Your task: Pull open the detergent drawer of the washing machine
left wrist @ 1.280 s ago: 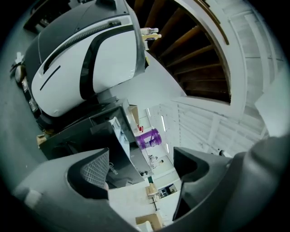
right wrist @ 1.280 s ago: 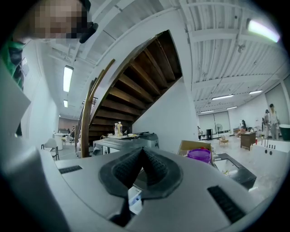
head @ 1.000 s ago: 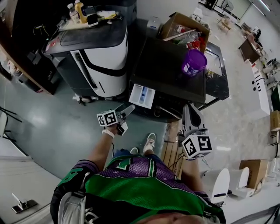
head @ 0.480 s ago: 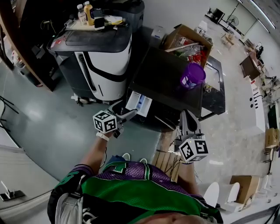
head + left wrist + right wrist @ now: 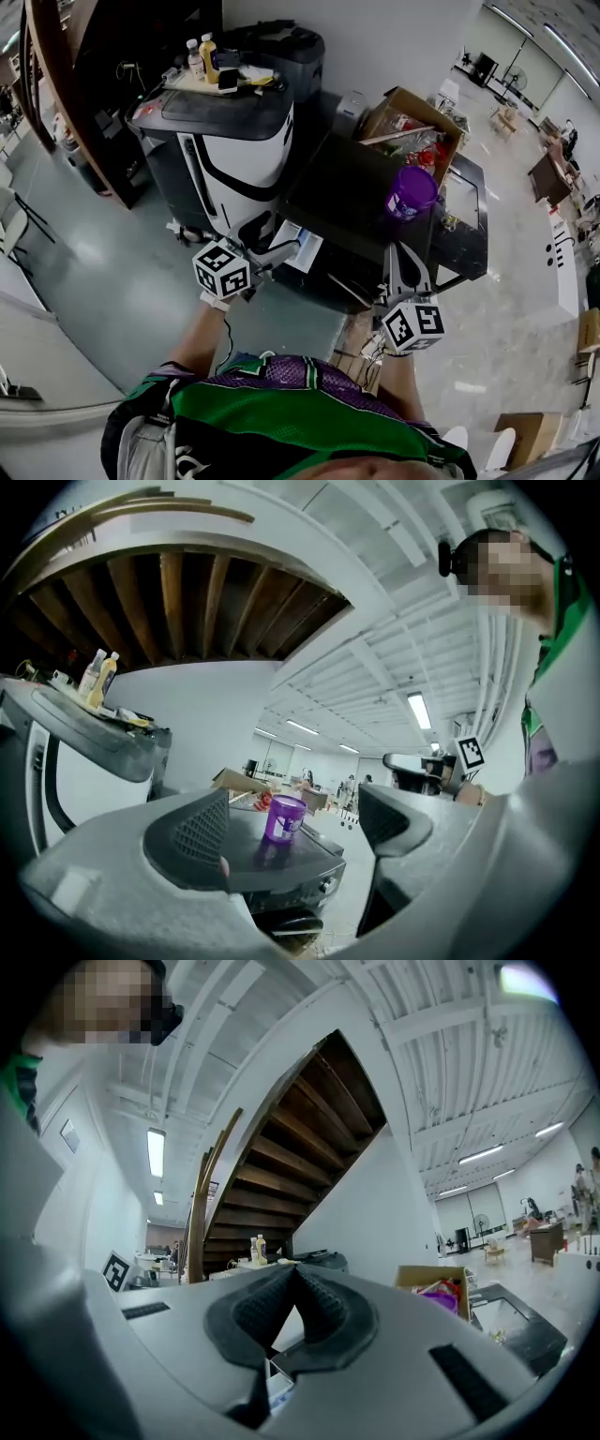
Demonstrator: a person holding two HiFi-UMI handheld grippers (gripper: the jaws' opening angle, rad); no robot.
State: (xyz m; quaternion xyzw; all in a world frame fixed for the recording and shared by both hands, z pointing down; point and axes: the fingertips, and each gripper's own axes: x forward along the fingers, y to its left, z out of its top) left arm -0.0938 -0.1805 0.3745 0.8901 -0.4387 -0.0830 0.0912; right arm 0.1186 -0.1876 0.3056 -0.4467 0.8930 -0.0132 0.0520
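The black washing machine [image 5: 361, 183] stood beside a white and black appliance [image 5: 234, 141]. Its detergent drawer [image 5: 300, 246] jutted open at the front corner nearest that appliance. The left claw [image 5: 269, 253] hovered just beside the drawer, jaws spread apart and empty. The right claw [image 5: 401, 264] hung by the machine's other front corner, pinched together on nothing. A purple cup [image 5: 410, 194] sat on top.

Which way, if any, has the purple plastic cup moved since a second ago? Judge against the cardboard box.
No. The purple plastic cup keeps its spot on the black machine top beside the open brown cardboard box.
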